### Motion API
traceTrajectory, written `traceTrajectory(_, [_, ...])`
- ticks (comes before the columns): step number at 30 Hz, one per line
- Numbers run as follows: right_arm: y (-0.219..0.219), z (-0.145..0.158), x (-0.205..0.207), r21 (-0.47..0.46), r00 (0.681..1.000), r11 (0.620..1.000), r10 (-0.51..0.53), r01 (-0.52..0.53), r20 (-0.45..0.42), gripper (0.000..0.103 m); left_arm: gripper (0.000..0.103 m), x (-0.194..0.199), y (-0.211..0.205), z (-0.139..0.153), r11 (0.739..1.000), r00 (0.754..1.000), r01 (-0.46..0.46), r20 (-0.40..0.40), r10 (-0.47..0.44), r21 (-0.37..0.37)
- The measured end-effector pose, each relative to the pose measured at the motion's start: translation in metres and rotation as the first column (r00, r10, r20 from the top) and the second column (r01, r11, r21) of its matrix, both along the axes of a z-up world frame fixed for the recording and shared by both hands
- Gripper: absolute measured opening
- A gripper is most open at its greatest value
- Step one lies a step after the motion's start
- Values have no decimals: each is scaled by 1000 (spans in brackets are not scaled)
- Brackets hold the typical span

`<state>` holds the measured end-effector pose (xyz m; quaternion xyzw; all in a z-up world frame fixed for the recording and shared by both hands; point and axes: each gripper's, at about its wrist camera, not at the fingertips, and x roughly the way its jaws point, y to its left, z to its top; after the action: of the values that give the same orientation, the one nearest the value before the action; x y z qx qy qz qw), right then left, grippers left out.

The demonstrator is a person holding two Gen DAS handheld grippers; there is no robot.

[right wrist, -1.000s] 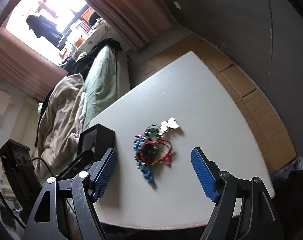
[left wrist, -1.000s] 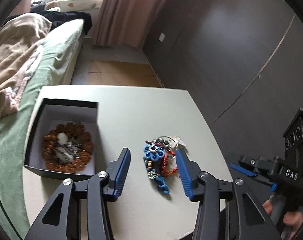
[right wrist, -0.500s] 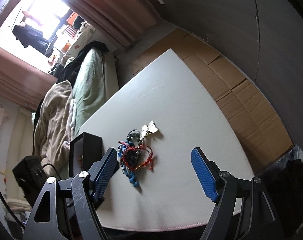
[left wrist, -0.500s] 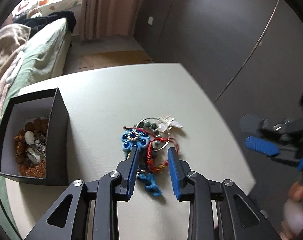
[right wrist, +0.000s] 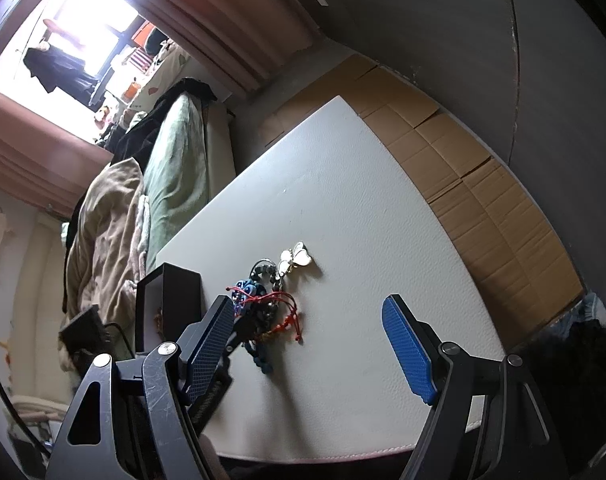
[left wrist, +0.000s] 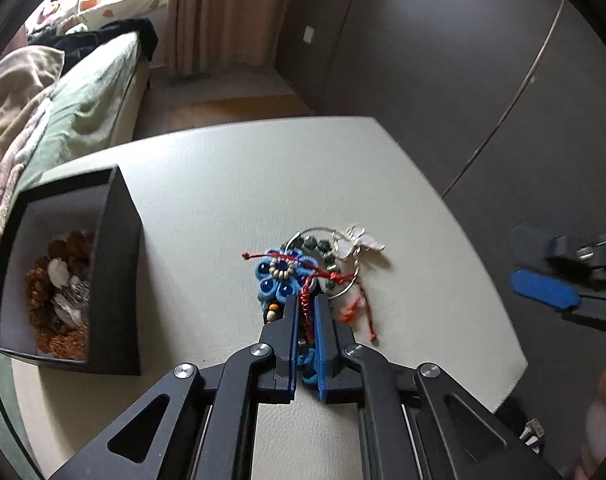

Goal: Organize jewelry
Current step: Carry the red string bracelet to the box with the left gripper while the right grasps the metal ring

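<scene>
A tangle of jewelry lies on the white table (left wrist: 263,176): a red cord bracelet (left wrist: 331,276), a blue flower-knot bracelet (left wrist: 279,270) and a wire ring of dark beads with a white butterfly charm (left wrist: 361,242). My left gripper (left wrist: 305,300) points down into the pile's near side, its jaws closing tight with the red cord pinched between the blue pads. The right gripper (right wrist: 307,304) hovers wide open above the same pile (right wrist: 281,322), holding nothing. A black box (left wrist: 117,264) holding brown beads (left wrist: 59,320) stands to the left.
A bed with a green sheet and beige blanket (left wrist: 75,96) runs along the table's left side. Flattened cardboard (right wrist: 483,184) covers the floor beyond the table's far edge. Dark cabinet walls (left wrist: 443,60) stand behind. The table edge is close on the right.
My left gripper came forward and down onto the jewelry pile and its jaws went from wide apart to pinched on the red cord. The right gripper stayed open and nearly still.
</scene>
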<state>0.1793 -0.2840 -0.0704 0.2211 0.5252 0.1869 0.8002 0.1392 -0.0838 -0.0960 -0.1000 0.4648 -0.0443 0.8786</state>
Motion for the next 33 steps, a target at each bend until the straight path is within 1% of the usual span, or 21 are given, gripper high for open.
traceTrajectory(7, [7,-2,0,10,1000,1000,2,-2,4,76,7,-9,18,29,998,998,-7,63,11,-66])
traceTrajectory(9, [12,-4,1,13,1000,1000,10,-10,7,71,7,-9,27,35,996,997,-18,75,25,-87])
traceTrajectory(11, [21,-7,3,14,1000,1000,23,-23,-1,60,7,-9,35,39,995,996,-29,83,37,-100])
traceTrajectory(12, [25,-10,4,19,999,999,34,-34,-10,58,7,-9,39,41,994,995,-36,87,45,-107])
traceTrajectory(14, [34,-14,7,27,999,999,48,-47,-25,48,7,-9,48,45,992,994,-48,93,60,-121])
traceTrajectory(17, [45,-23,11,31,997,998,61,-60,-48,37,7,-10,59,50,989,991,-65,105,79,-130])
traceTrajectory(20, [53,-31,16,30,996,998,63,-61,-64,30,7,-10,69,55,987,988,-82,118,98,-138])
traceTrajectory(22, [57,-36,20,27,995,998,60,-58,-74,28,7,-10,76,57,985,986,-93,126,111,-145])
traceTrajectory(30, [72,-57,34,10,991,999,50,-49,-121,25,7,-16,93,62,978,981,-126,128,149,-169])
traceTrajectory(31, [73,-59,35,4,991,999,48,-48,-124,24,7,-18,94,63,977,980,-129,128,152,-170])
traceTrajectory(32, [73,-61,36,-1,991,999,47,-47,-127,17,7,-19,95,64,977,980,-131,129,154,-170])
traceTrajectory(33, [74,-64,36,0,990,999,46,-46,-130,12,7,-20,96,65,977,979,-133,131,156,-169])
